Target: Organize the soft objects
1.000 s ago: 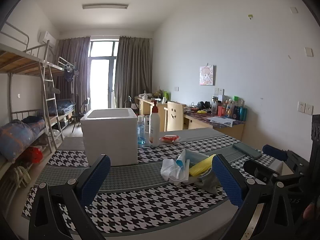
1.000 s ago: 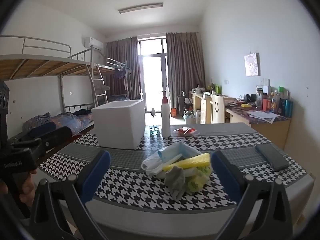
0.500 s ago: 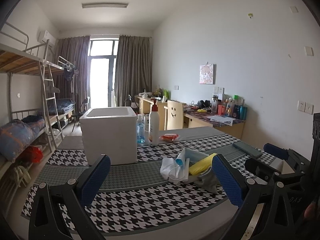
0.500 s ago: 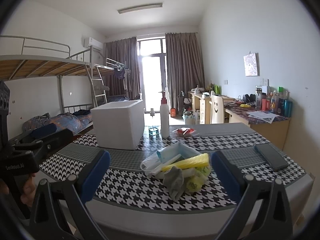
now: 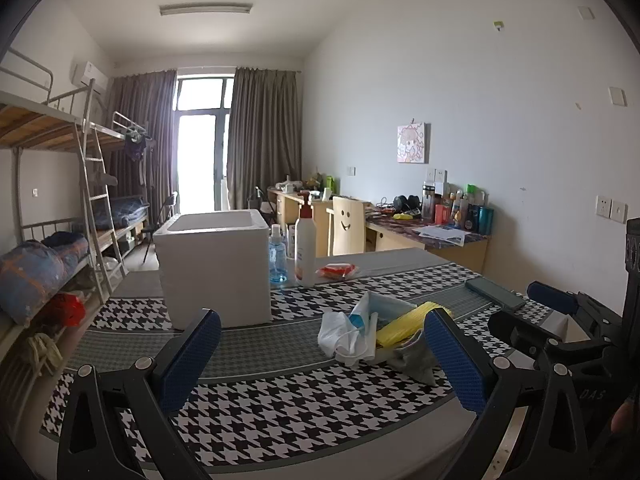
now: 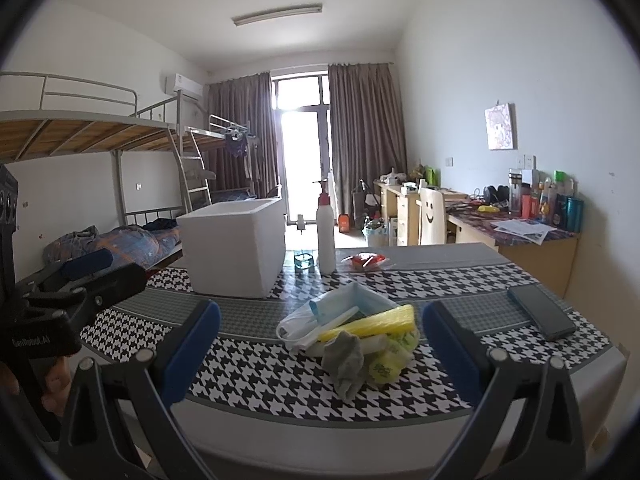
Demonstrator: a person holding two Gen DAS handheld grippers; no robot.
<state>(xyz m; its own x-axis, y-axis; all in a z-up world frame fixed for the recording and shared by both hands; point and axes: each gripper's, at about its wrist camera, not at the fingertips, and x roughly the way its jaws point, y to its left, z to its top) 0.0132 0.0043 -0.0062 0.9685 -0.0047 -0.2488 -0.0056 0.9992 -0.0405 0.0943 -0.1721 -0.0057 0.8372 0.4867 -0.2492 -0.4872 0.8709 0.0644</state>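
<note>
Little changed vs a sec ago: left gripper (image 5: pixel 320 364) & right gripper (image 6: pixel 320 354), fingers spread, holding nothing, still hover short of the soft-items pile (image 6: pixel 352 332) mid-counter (image 6: pixel 260 384), near white foam box (image 6: pixel 236 250); sorting not yet begun.

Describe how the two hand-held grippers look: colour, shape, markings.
Both the left hand-held gripper and the right hand-held gripper share a black frame with triangular cutouts, silver screws and blue textured pads. White lettering marks each black body. No cables or sleeves show.
</note>
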